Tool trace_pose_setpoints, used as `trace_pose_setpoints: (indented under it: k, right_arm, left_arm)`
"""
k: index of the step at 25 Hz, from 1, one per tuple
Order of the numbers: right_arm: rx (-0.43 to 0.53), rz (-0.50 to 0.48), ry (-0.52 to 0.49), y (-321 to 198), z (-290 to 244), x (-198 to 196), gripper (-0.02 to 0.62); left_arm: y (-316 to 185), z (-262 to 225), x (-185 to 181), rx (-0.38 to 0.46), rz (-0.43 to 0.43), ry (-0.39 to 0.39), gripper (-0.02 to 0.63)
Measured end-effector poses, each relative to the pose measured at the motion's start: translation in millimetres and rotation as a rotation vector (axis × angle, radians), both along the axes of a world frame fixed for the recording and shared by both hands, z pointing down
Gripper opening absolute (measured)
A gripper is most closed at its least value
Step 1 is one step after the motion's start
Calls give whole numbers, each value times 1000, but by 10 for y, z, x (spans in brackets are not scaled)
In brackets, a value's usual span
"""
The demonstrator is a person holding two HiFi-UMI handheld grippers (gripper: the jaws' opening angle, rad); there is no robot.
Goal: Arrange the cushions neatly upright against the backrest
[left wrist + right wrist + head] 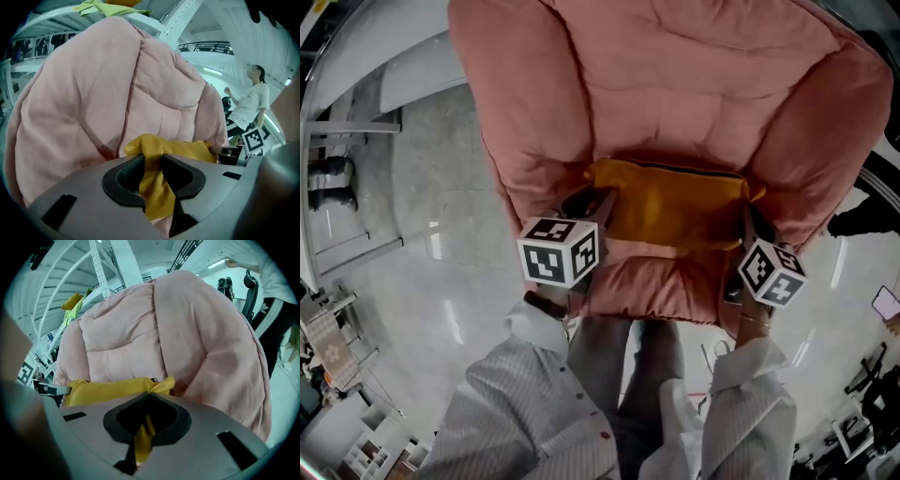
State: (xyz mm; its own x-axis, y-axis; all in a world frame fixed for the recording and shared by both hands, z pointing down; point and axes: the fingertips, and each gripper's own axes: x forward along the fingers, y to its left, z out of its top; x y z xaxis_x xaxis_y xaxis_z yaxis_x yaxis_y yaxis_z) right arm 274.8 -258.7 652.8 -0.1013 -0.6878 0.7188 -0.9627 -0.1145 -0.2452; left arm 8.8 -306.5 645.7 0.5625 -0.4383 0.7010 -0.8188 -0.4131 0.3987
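We count one mustard-yellow fabric cushion [675, 202], and it sits at the back edge of the seat of the one pink padded armchair [675, 84], at the foot of the backrest. Our left gripper [152, 161] clamps its bunched left corner and our right gripper [147, 401] pinches its right corner. Both gripper bodies hide the cushion's near edge.

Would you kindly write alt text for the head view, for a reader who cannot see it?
From above, the left gripper and right gripper each pinch a near corner of a yellow cushion on the seat of a pink armchair. The person's striped sleeves show below.
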Motion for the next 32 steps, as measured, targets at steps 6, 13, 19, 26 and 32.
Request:
trace_pose_setpoints:
  k: [6, 13, 19, 26, 32]
  right_arm:
    - [-16, -32, 14, -61, 123, -49, 20]
    - [-77, -47, 9, 70, 361, -43, 20]
    - [-94, -38, 10, 126, 415, -63, 20]
    - [-83, -12, 2, 249, 379, -84, 20]
    - [-54, -23, -23, 371, 226, -104, 20]
  left_arm:
    - [3, 270, -87, -66, 1, -45, 144]
    - [1, 480, -145, -130, -19, -47, 147]
    - [12, 499, -162, -120, 6, -74, 153]
    - [18, 466, -197, -100, -1, -64, 155]
    - [155, 331, -203, -88, -27, -50, 173]
